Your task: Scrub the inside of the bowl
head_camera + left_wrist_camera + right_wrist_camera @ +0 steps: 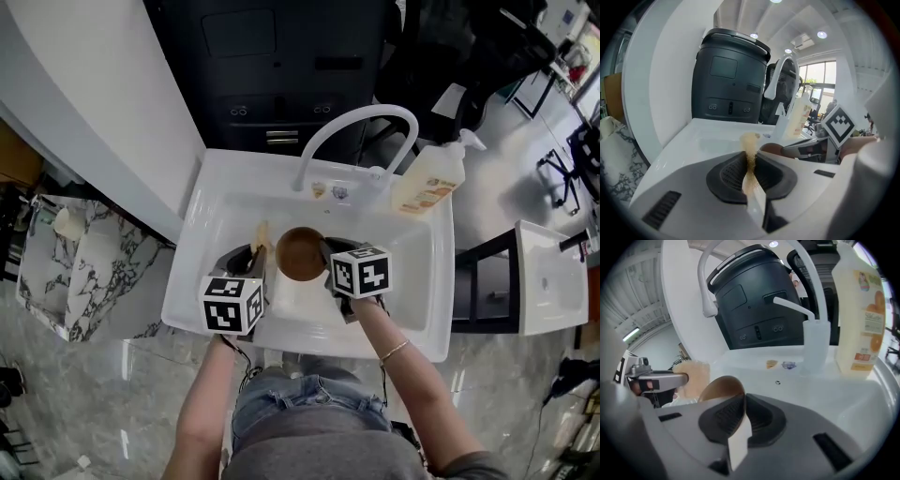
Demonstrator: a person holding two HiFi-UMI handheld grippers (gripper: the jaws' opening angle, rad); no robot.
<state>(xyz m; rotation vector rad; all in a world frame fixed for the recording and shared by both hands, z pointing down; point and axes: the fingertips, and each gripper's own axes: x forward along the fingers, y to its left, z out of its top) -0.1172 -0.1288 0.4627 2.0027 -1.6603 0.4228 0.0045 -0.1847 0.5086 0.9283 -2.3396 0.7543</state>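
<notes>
Brown round bowl (301,253), uniform tone inside; tan fibrous scrub pad (262,236), lighter than the bowl; glossy white moulded sink (412,300) and white arched tap (361,113); cream plastic soap bottle (427,183), orange label; left gripper (251,255) and right gripper (325,251) pale-bodied, ribbed pads (729,178) dark grey, marker cubes (232,303) black squares on white; polished stone floor (112,403) grey, faintly marbled.

This looks like an open-plan office or showroom. A freestanding white plastic sink (192,246) with an arched white tap (361,116) stands on glossy grey marble-look floor (112,394), with black office chairs (561,173) beyond.
</notes>
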